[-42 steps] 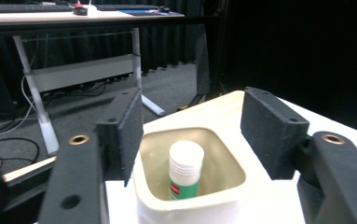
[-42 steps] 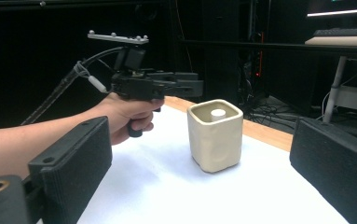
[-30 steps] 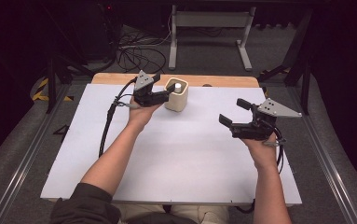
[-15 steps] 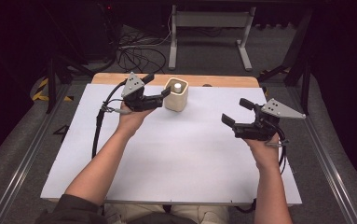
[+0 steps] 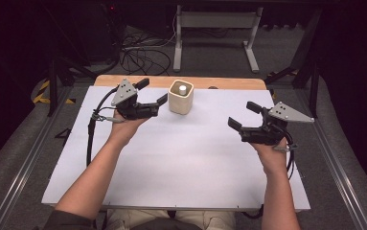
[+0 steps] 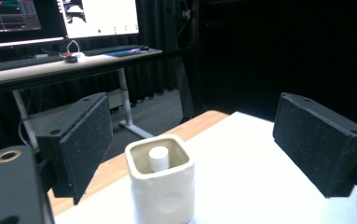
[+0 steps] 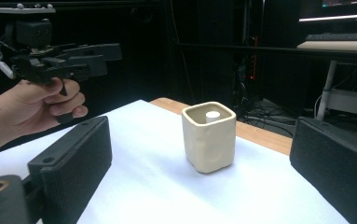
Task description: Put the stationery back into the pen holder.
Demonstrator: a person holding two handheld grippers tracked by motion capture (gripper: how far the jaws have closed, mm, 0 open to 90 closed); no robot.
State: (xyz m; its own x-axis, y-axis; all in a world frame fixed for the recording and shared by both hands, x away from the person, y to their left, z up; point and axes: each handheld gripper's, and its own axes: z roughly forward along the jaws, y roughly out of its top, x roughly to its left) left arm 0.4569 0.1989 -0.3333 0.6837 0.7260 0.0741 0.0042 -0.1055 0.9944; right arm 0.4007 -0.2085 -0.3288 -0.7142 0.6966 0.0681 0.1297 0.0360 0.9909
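- My left gripper (image 5: 153, 97) has just been opening; jaws spread, nothing between them.
- Cup (image 5: 180, 96) at its 3 o'clock, unmarked.
- My right gripper (image 5: 244, 115): jaws spread, empty.

Ahead of your left gripper (image 5: 153, 97), just past the jaw tips, the cup (image 5: 180, 96) is the one obstacle; bare mat (image 5: 186, 158) lies on both sides of it. Between your right gripper (image 5: 241, 116) and the cup, the mat is open. Beyond the cup, the mat ends at a wooden strip (image 5: 229, 83).
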